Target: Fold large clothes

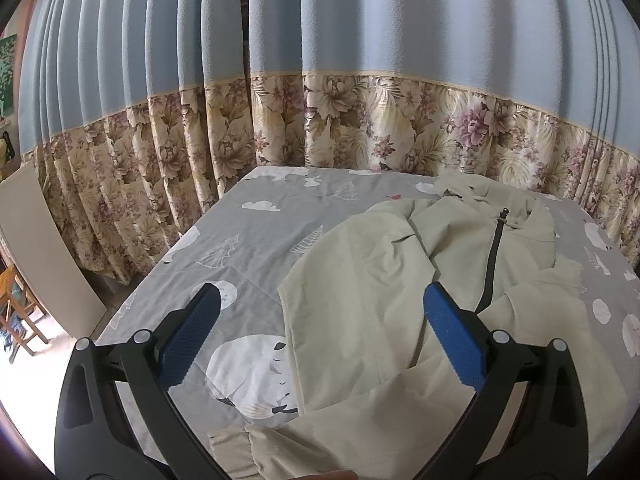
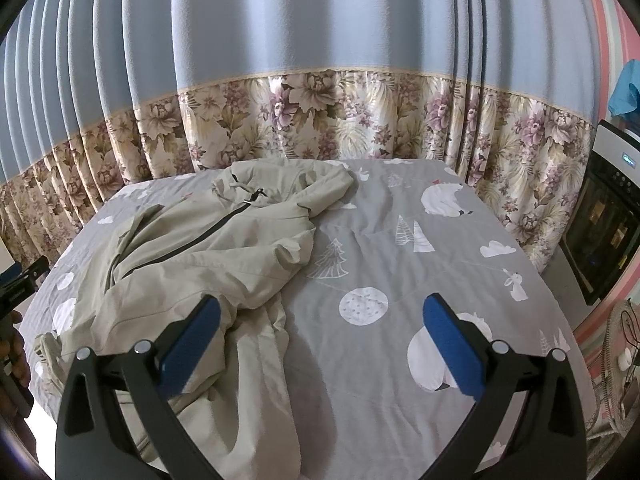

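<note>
A crumpled beige hooded jacket (image 1: 384,280) lies on the grey printed bedsheet (image 1: 248,240). Both the left gripper (image 1: 320,312) and right gripper (image 2: 320,320) hover spread, empty. Only the right view shows its hood (image 2: 280,176) and a black appliance (image 2: 604,216).

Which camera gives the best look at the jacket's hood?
The right wrist view: the hood of the jacket lies unobstructed at the far end, its opening and the zipper top visible. The left wrist view shows the hood only as a flattened, crumpled strip at the far edge.
</note>
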The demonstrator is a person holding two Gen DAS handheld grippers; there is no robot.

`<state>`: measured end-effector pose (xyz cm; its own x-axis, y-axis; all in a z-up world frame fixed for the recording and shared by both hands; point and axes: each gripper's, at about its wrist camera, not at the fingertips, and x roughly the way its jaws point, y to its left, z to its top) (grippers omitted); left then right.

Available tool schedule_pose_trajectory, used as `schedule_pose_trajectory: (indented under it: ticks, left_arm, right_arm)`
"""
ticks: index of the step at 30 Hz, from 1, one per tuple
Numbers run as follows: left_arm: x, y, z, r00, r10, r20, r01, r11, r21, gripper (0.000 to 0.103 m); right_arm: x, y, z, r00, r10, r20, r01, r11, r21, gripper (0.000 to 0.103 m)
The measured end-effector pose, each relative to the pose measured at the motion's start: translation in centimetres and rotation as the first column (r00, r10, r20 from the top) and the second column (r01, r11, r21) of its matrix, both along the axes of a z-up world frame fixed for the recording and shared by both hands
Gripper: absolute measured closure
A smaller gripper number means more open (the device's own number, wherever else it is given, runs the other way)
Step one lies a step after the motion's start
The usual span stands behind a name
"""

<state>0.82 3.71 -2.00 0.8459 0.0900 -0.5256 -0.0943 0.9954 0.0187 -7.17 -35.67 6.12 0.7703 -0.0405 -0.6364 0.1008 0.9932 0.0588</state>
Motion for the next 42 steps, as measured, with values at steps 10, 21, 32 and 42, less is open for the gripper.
schedule_pose_trajectory:
  ticks: [10,21,32,42]
  left_arm:
    - [-0.1,0.9,0.1,1.000,0.008,0.001,-0.008,1.000,-0.001,0.003]
    - [-0.1,1.7,0.1,1.000,0.013,0.004,-0.013,1.000,-0.002,0.003]
    - [-0.1,1.7,0.1,1.000,0.008,-0.001,-0.008,1.000,-0.003,0.003]
    - [0.2,2.6,-0.2,1.000,0.007,-0.009,-0.007,1.000,0.007,0.003]
  right_arm:
    - [0.1,0.4,-0.3,1.000,0.010,-0.002,-0.010,1.000,0.004,0.002]
    - [0.0,1.0,-0.2,1.000,0.028,-0.006,-0.028,1.000,0.004,0.002]
    - [0.0,1.2,-0.1,0.999,0.032,-0.004,-0.032,0.999,0.006,0.002]
    - [0.8,4.0,-1.4,0.994,0.102,-0.043,-0.099,0.993,0.066,0.002]
